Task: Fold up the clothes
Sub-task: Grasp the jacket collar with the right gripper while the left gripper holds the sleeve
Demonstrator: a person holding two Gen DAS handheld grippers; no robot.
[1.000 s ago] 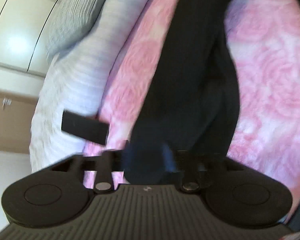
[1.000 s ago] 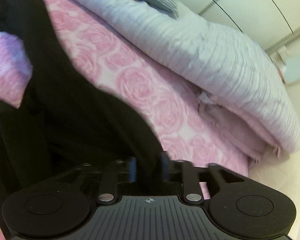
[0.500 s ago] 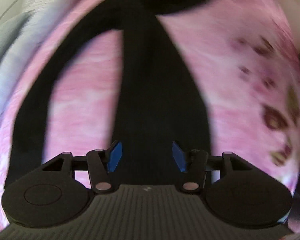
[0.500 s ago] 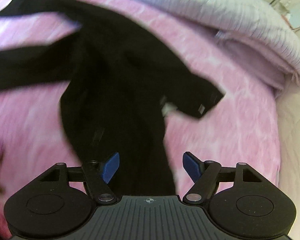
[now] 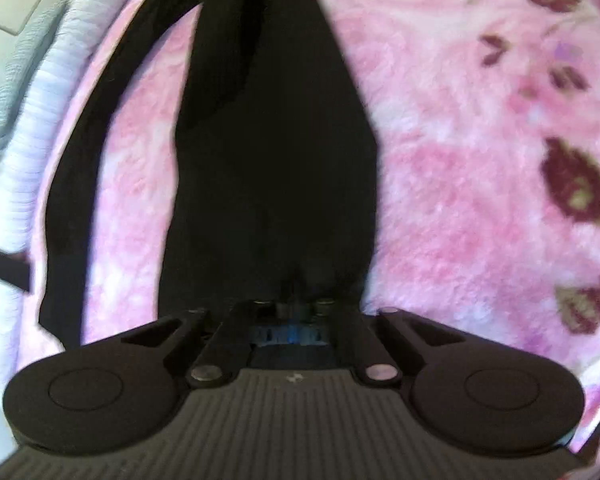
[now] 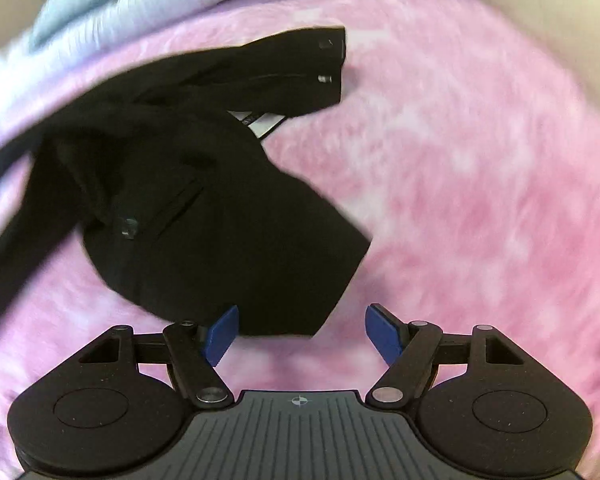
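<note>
left wrist view: the left gripper (image 5: 296,312) is closed tight on the near end of the black trousers (image 5: 276,152), whose long axis runs straight away from it over the pink blanket (image 5: 460,160). right wrist view: the right gripper (image 6: 300,330) gapes wide and holds nothing; the trousers' (image 6: 204,200) bunched waist lies just ahead, to its left, so it sits nearest that end

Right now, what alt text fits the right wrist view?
The right gripper hangs open and empty above a crumpled black garment lying on a pink fleece blanket. A pale ribbed duvet is bunched along the far edge.
</note>
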